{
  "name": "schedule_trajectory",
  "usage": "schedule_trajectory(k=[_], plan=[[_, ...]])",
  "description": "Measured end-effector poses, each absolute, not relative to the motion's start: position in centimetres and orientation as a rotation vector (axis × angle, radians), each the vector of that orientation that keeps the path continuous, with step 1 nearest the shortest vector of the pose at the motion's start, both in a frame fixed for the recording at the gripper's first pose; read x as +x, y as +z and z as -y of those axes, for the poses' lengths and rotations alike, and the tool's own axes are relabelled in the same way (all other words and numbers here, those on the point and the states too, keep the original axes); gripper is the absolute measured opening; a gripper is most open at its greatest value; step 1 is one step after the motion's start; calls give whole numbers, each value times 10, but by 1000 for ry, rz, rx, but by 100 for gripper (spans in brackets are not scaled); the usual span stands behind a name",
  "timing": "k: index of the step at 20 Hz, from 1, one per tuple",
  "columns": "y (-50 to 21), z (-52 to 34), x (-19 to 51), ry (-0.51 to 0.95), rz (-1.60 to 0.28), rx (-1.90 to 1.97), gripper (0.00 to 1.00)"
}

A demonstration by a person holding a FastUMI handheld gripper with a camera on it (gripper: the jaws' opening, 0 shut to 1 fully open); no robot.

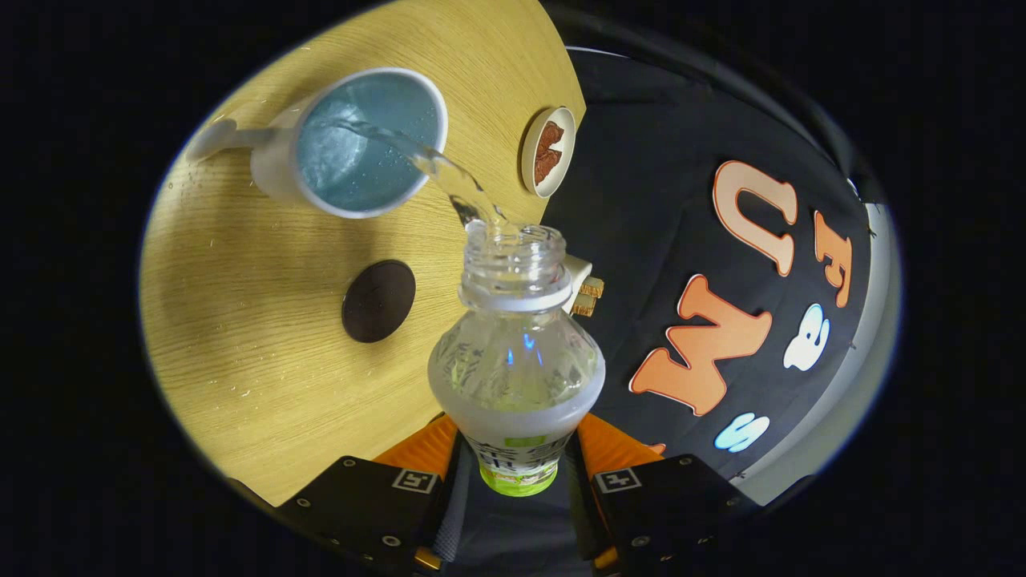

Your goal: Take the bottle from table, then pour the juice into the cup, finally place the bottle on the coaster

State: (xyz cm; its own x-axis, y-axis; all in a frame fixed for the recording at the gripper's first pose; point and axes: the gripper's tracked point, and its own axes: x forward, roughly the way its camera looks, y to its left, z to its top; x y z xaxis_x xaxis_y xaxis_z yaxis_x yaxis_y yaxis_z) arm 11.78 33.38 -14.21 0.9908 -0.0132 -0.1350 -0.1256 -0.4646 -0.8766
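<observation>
My fingers point(517, 465) clamp the tilted bottle point(517, 361), juice streaming into the cup point(353, 144); next I must right it, then reach the coaster point(378, 300).

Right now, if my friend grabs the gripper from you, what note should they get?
Gripper: shut on the bottle, a finger on each side, bottle tilted with its open mouth toward the cup.
Things: the cup stands on the table beyond the bottle; a stream runs from the mouth into the cup, which already holds liquid. The dark round coaster lies on the table nearer the fingers than the cup, nothing on it. A small dish sits beside the cup.
Done: bottle picked up, pouring under way.
Left: finish pouring, tip the bottle upright, set it on the coaster, let go.
</observation>
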Motion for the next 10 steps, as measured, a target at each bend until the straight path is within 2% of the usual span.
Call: schedule_trajectory(k=[10], plan=[[-134, -334, 122, 142, -96, -2130, 56]])
